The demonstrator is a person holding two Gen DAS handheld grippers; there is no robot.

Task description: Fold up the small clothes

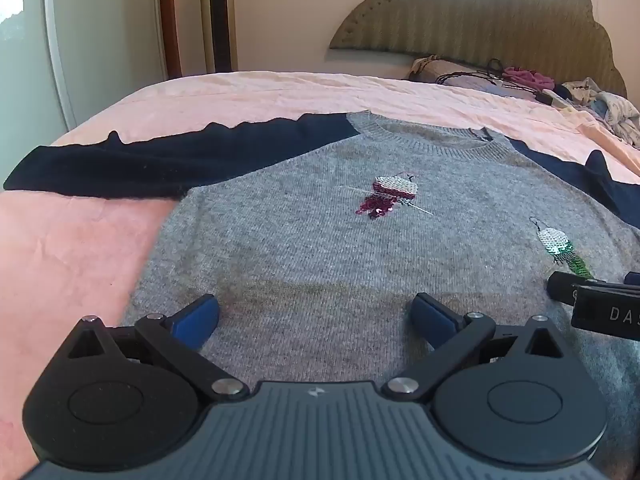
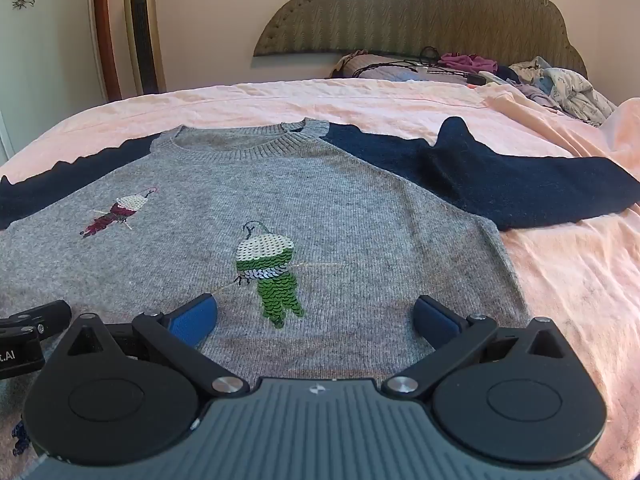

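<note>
Left wrist view: I see the left gripper [image 1: 314,314] above the lower part of a grey knit sweater [image 1: 320,264], its jaws spread wide with nothing between them. The sweater lies flat and face up on the bed's pink bedspread [image 1: 72,248], neckline toward the headboard [image 1: 492,20], navy sleeves stretched out to either side. A burgundy sequin bird [image 1: 386,196] sits on the chest between my blue fingertips [image 1: 198,318]. At the right edge, part of the other tool pokes in just beside a green sequin bird [image 1: 562,250].

From the right wrist view, the right gripper [image 2: 316,314] is over the sweater's right half, jaws equally wide and empty, the green bird just ahead of them. The right sleeve [image 2: 520,188] has a raised fold near the shoulder. Whether either tool's tips touch the knit I cannot tell. A heap of other clothes [image 2: 560,84] and what may be cables lie by the headboard, well apart from the sweater. A tower heater [image 2: 144,28] stands beyond the bed.
</note>
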